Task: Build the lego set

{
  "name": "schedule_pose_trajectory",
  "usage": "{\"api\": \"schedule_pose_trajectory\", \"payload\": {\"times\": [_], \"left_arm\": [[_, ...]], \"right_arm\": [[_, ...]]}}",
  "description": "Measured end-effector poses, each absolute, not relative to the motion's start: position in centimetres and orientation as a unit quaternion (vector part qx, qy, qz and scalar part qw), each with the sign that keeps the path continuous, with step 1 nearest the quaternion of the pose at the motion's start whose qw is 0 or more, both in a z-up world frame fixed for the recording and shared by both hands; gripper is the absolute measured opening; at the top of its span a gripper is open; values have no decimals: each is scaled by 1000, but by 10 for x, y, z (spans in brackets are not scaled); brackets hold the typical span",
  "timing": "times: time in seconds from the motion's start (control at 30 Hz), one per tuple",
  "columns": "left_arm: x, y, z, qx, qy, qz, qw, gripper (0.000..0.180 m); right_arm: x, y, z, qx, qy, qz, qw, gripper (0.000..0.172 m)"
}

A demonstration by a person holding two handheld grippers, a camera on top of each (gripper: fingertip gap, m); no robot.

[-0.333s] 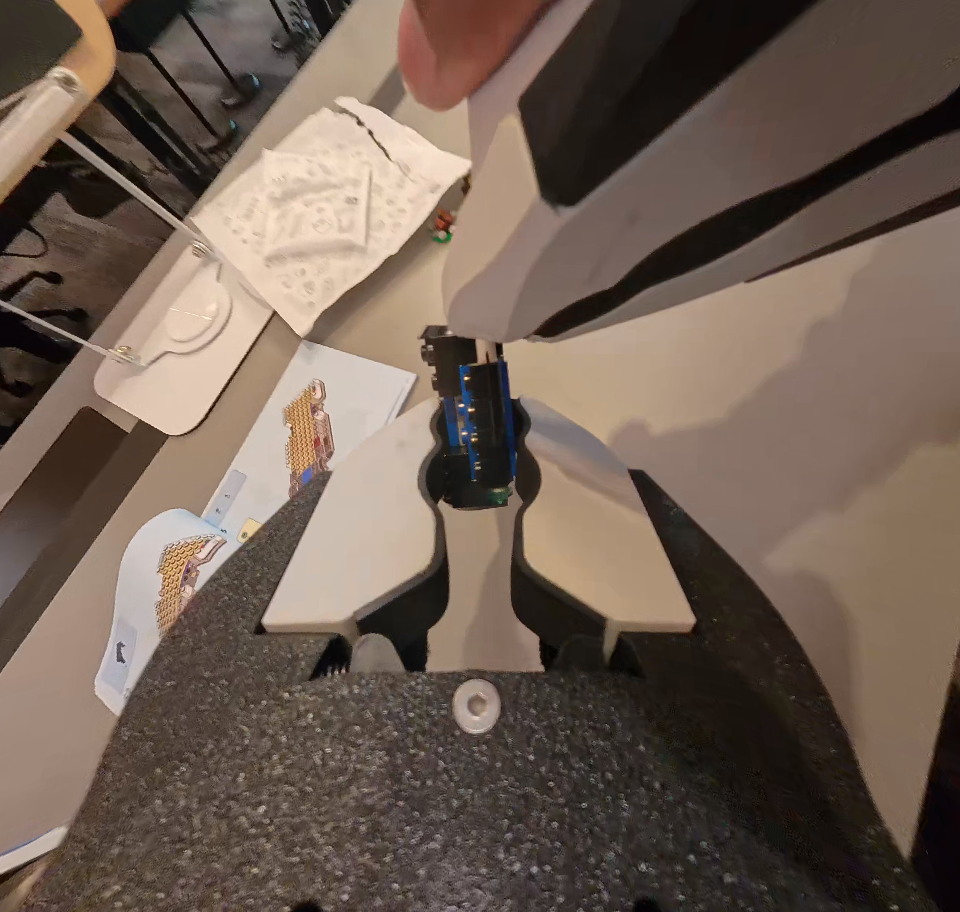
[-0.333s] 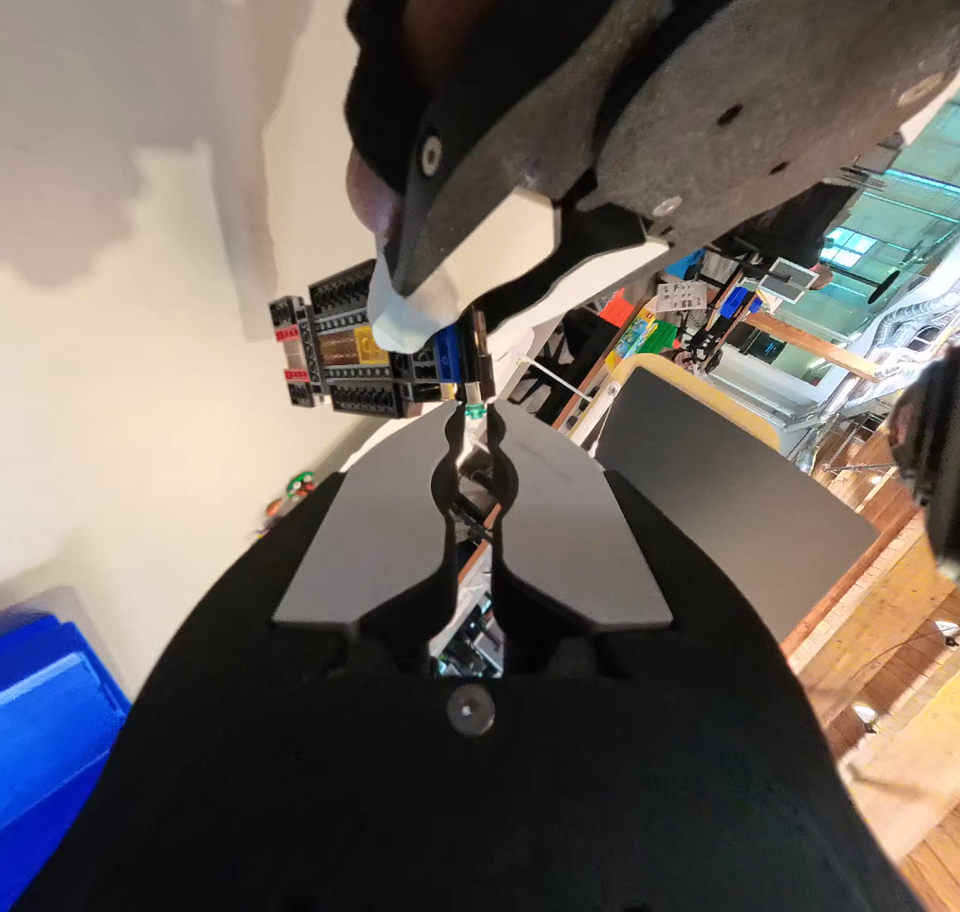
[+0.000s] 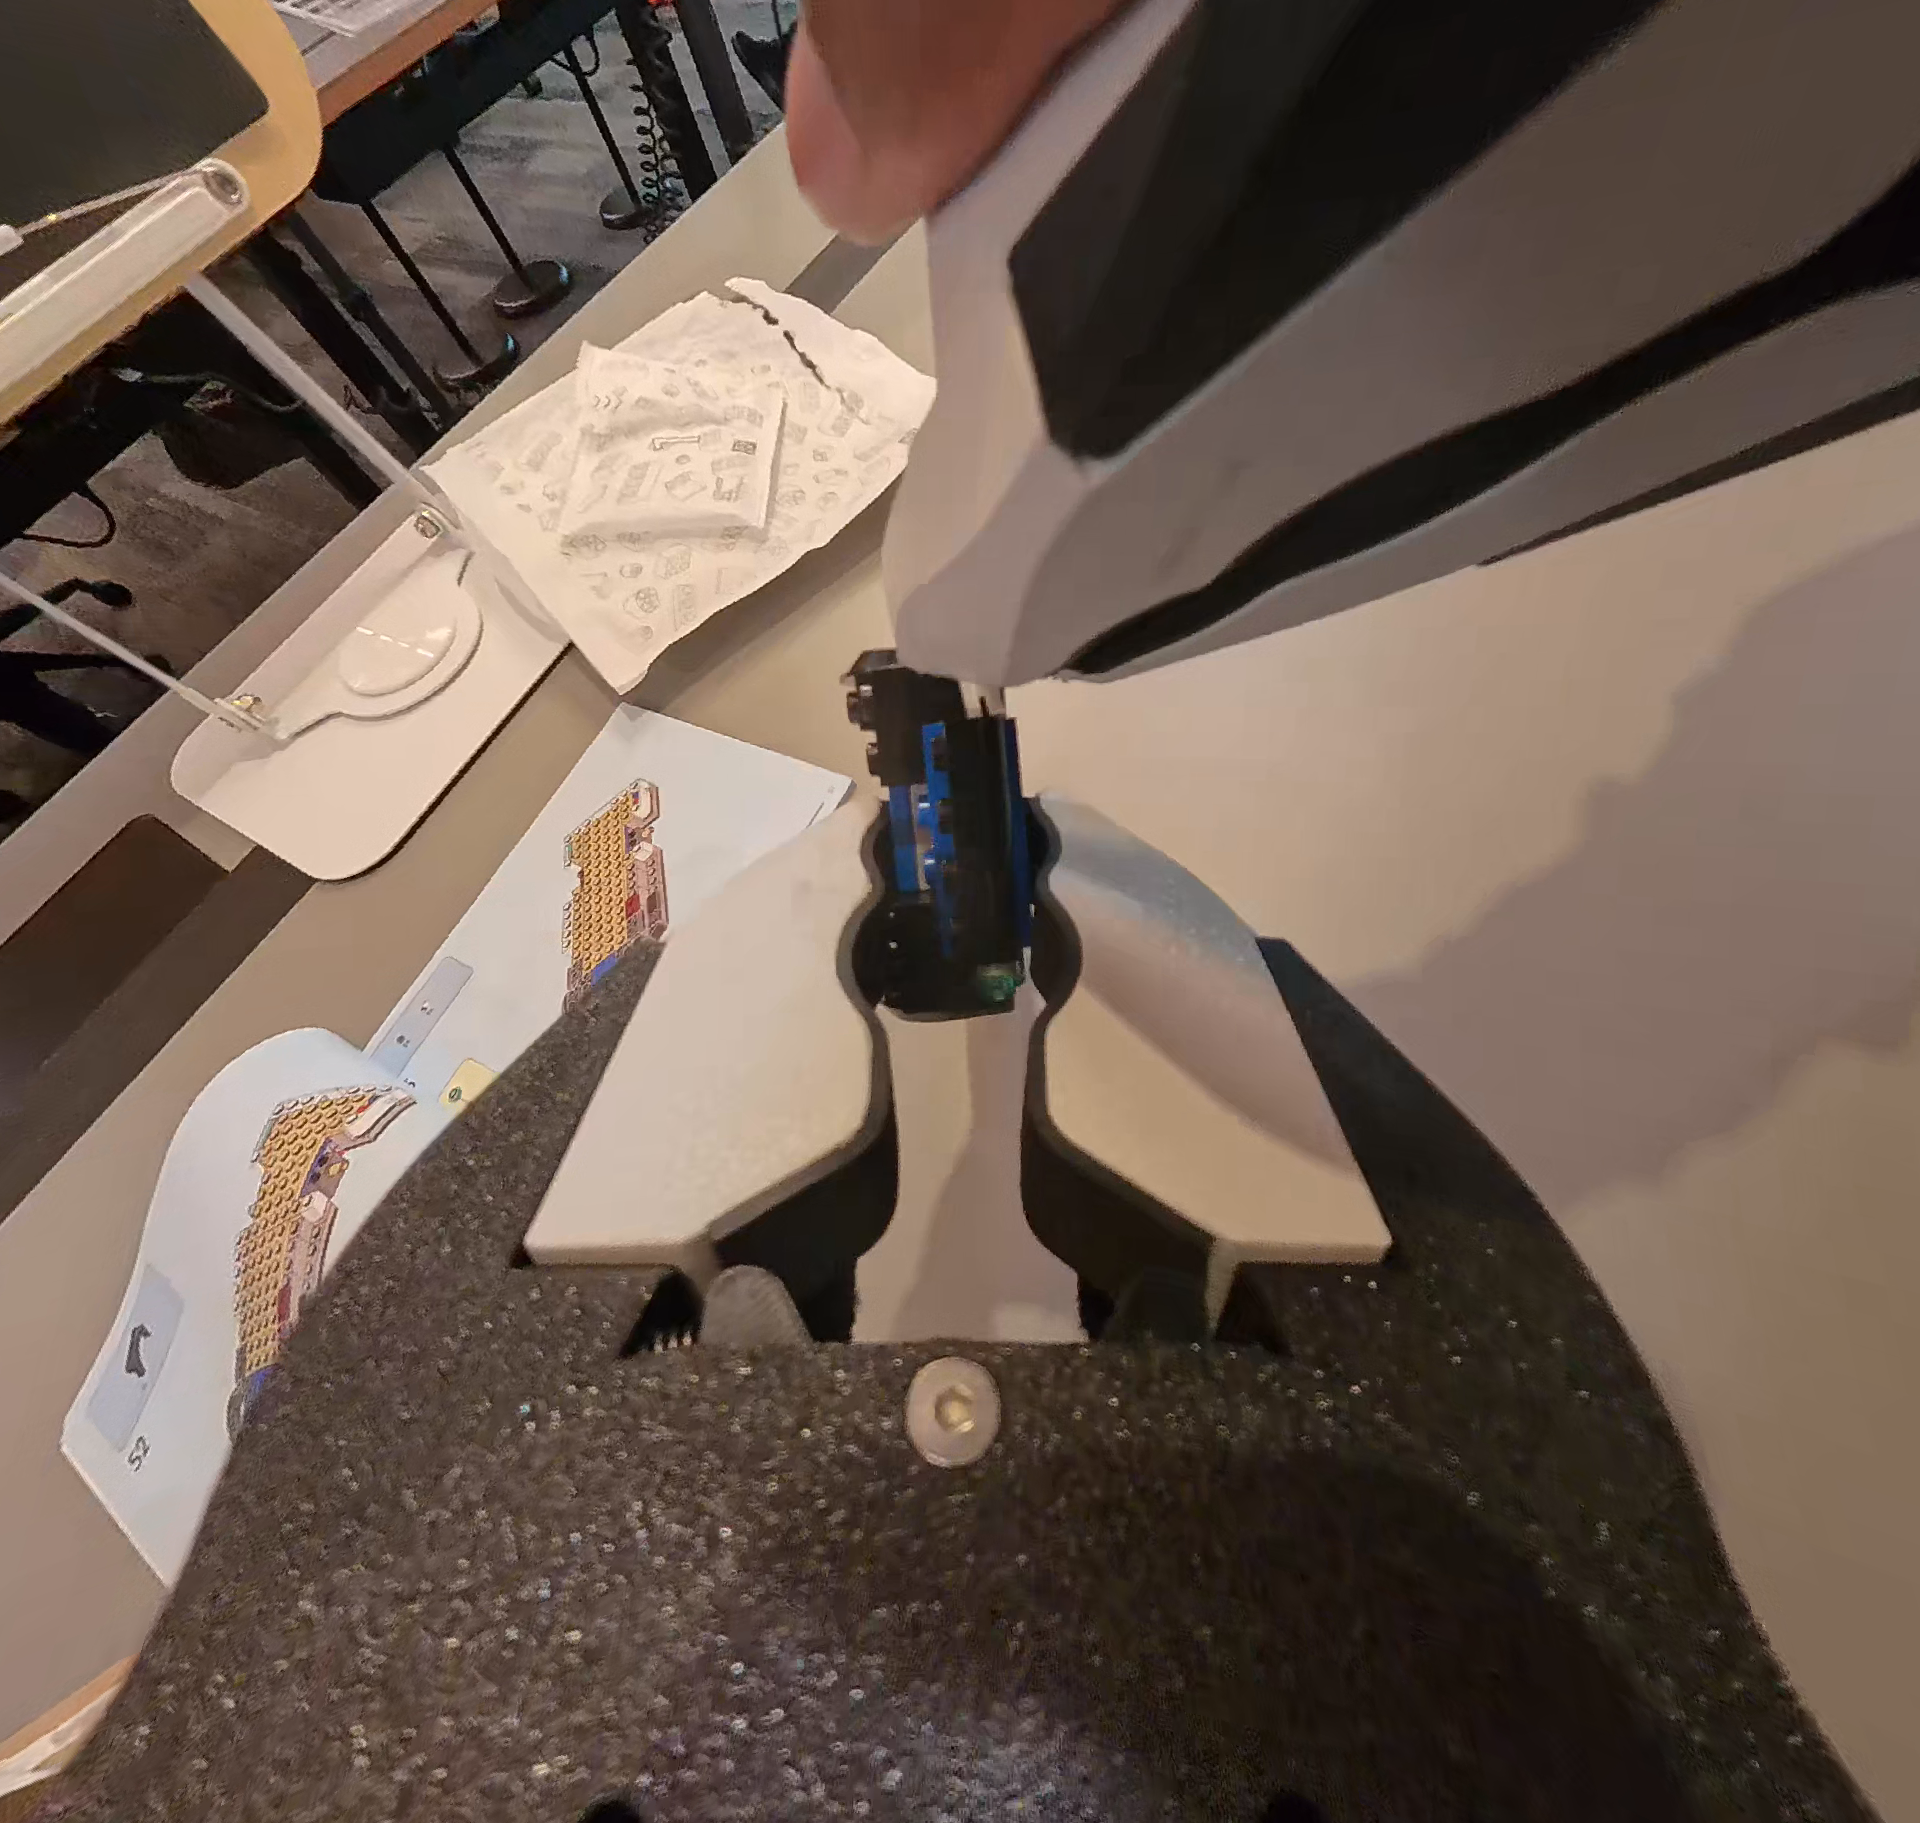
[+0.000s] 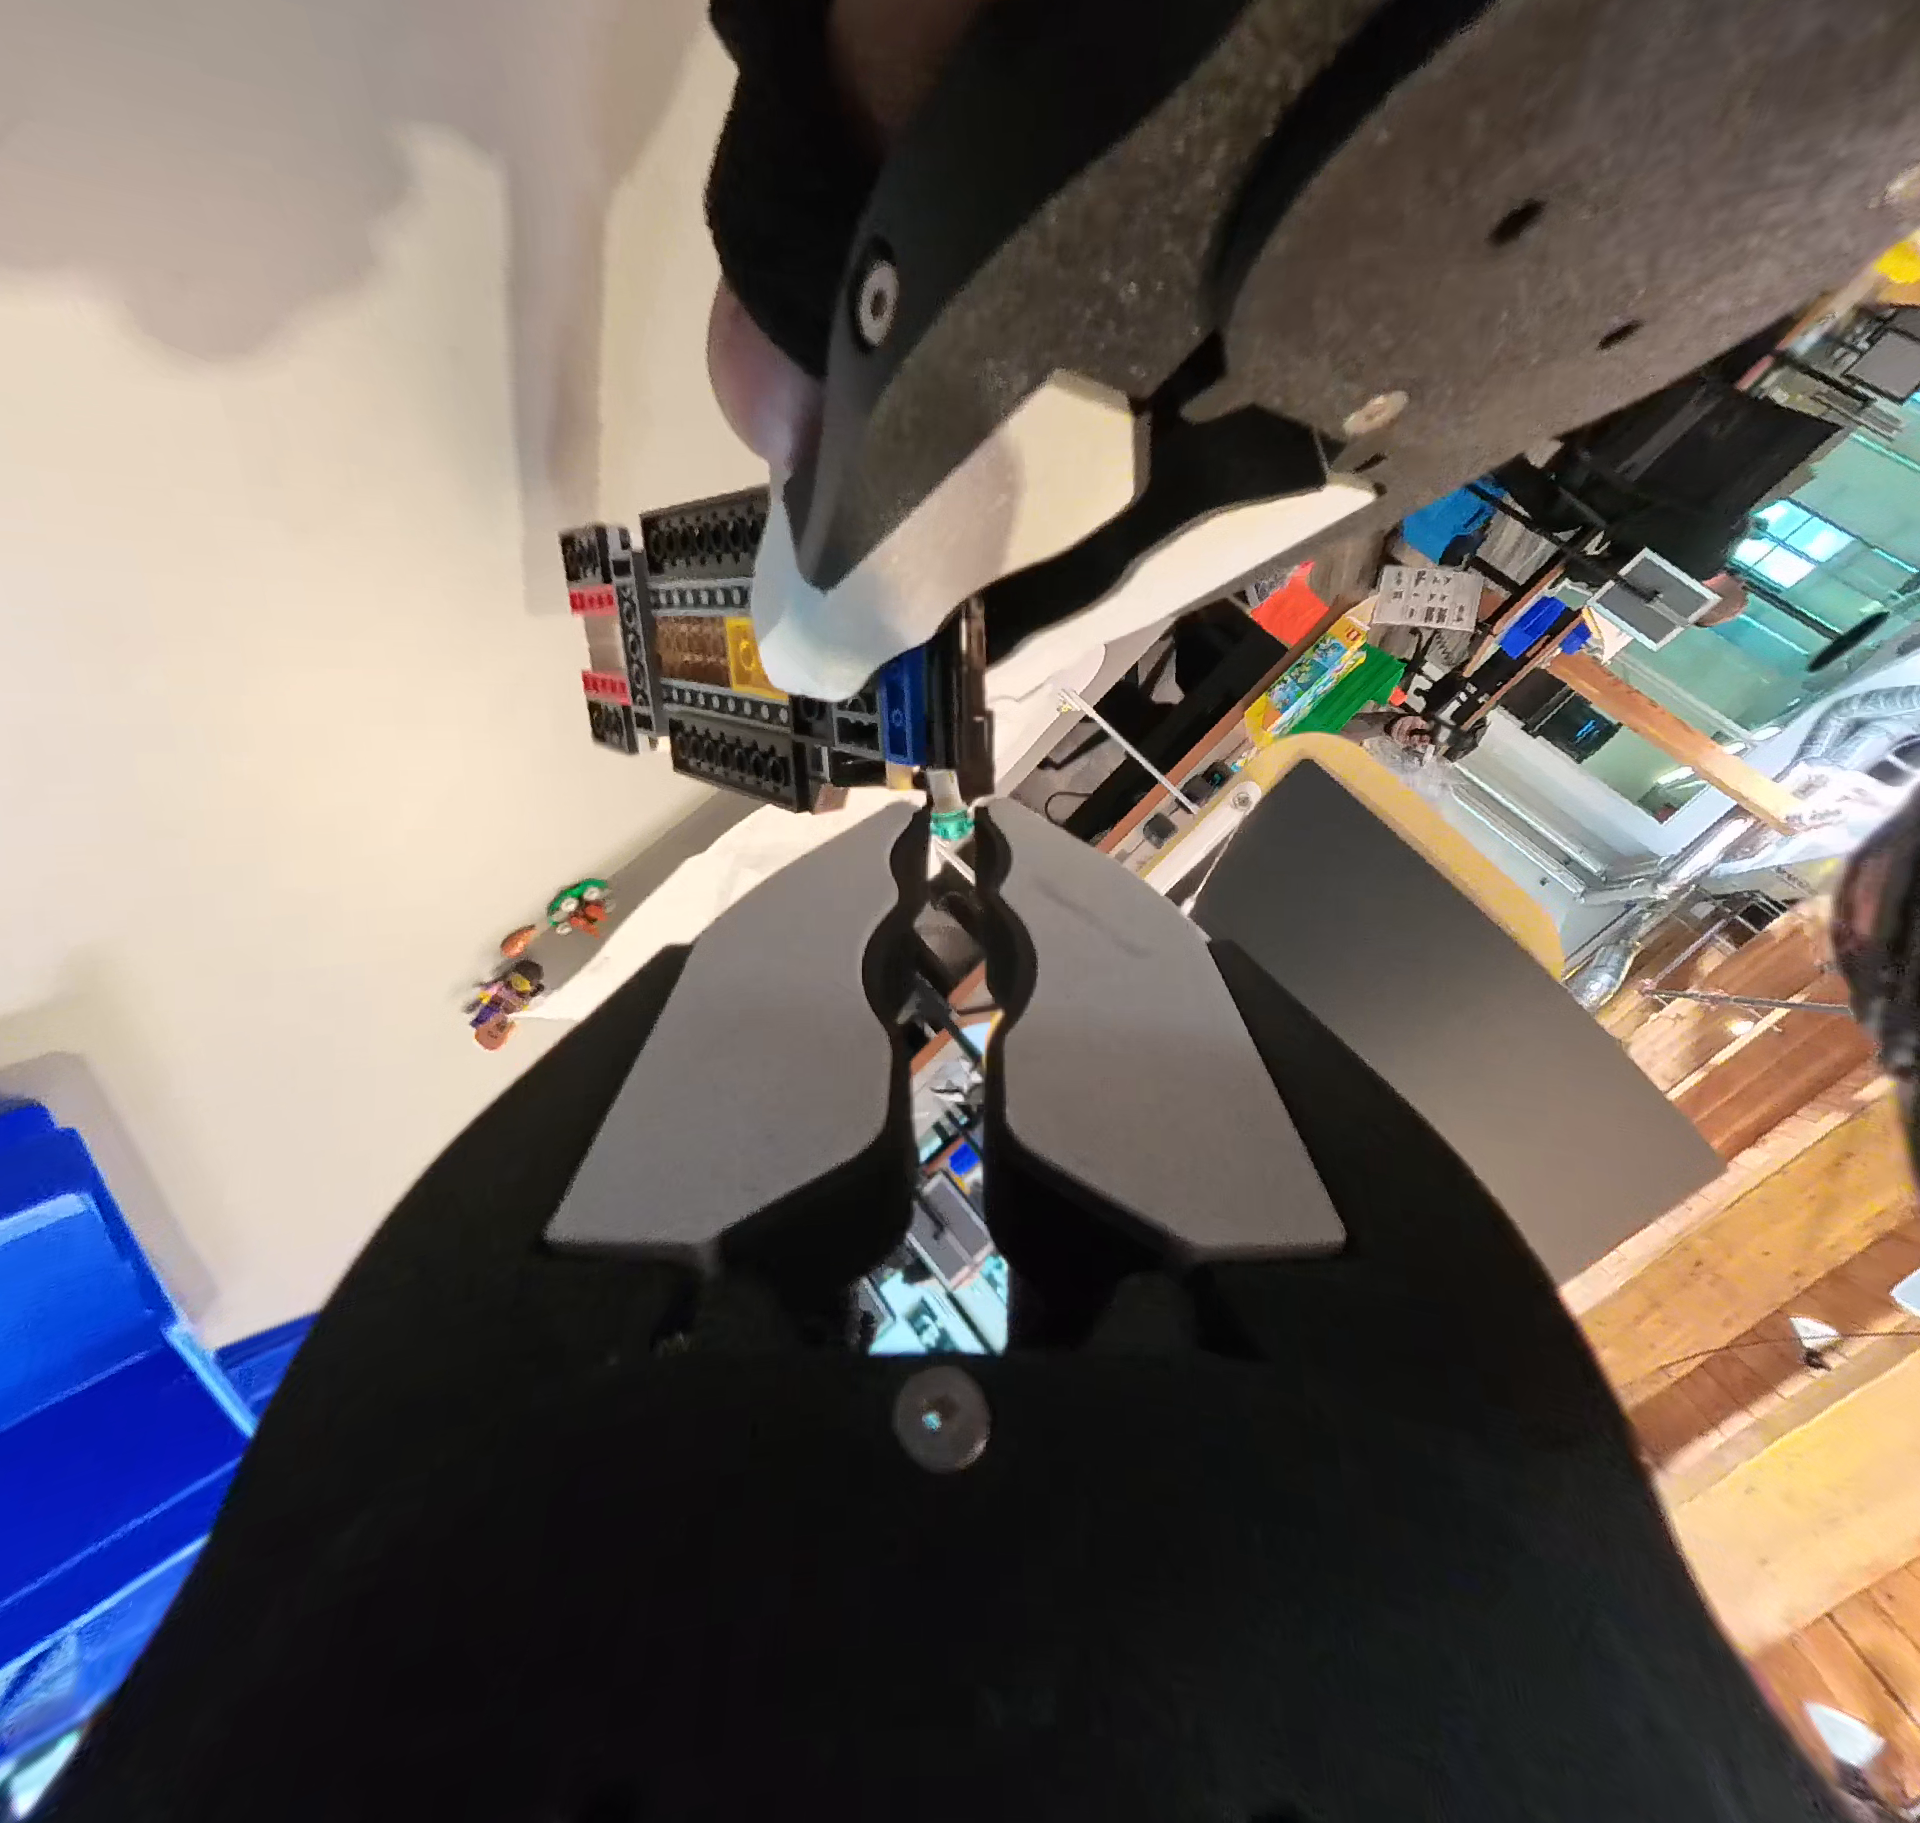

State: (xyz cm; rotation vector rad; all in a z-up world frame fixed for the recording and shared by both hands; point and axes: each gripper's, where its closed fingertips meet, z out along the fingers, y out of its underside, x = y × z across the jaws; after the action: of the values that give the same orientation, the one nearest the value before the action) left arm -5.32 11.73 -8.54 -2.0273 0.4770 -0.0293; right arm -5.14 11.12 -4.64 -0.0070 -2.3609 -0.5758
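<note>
My left tool (image 3: pixel 961 900) is closed on a black and blue toy-brick assembly (image 3: pixel 951 838), its two pale grey fingers (image 3: pixel 748 994) pressing the sides of the build, which stands edge-on between them above the beige surface (image 3: pixel 1455 942). Seen from my right tool's side, the same assembly (image 4: pixel 717 651) stretches out flat, with black studded plates, a brown and yellow patch and small red bricks at its far end.

My right tool (image 4: pixel 951 823) is nearly shut, its fingertips (image 4: pixel 914 838) pinching a small translucent green stud (image 4: pixel 950 821) at the near end of the build, just beside a blue brick (image 4: pixel 902 708).

On the surface to the left lie an open printed instruction booklet with brick drawings (image 3: pixel 623 890), a torn white paper bag with printed outlines (image 3: pixel 686 464) and a flat white lamp base (image 3: pixel 343 734). A few small loose coloured toy pieces (image 4: pixel 540 952) sit farther off, well apart from the assembly, and a blue plastic bin (image 4: pixel 83 1358) stands at the edge.
</note>
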Motion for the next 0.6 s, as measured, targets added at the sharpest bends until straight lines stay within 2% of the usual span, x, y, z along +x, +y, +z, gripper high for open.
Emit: {"api": "schedule_pose_trajectory", "payload": {"times": [0.03,0.23,0.47,0.6], "left_arm": [[-56,117,-86,-840,193,-11,506,22],[-68,116,-90,-839,165,-4,519,22],[-82,114,-90,-830,146,4,538,22],[-83,115,-91,-830,143,10,538,22]], "right_arm": [[-54,111,-47,1,-910,-231,345,7],[-67,110,-52,-24,-913,-248,324,7],[-79,109,-53,-95,-905,-239,340,7],[-81,110,-54,-87,-896,-262,349,7]]}}
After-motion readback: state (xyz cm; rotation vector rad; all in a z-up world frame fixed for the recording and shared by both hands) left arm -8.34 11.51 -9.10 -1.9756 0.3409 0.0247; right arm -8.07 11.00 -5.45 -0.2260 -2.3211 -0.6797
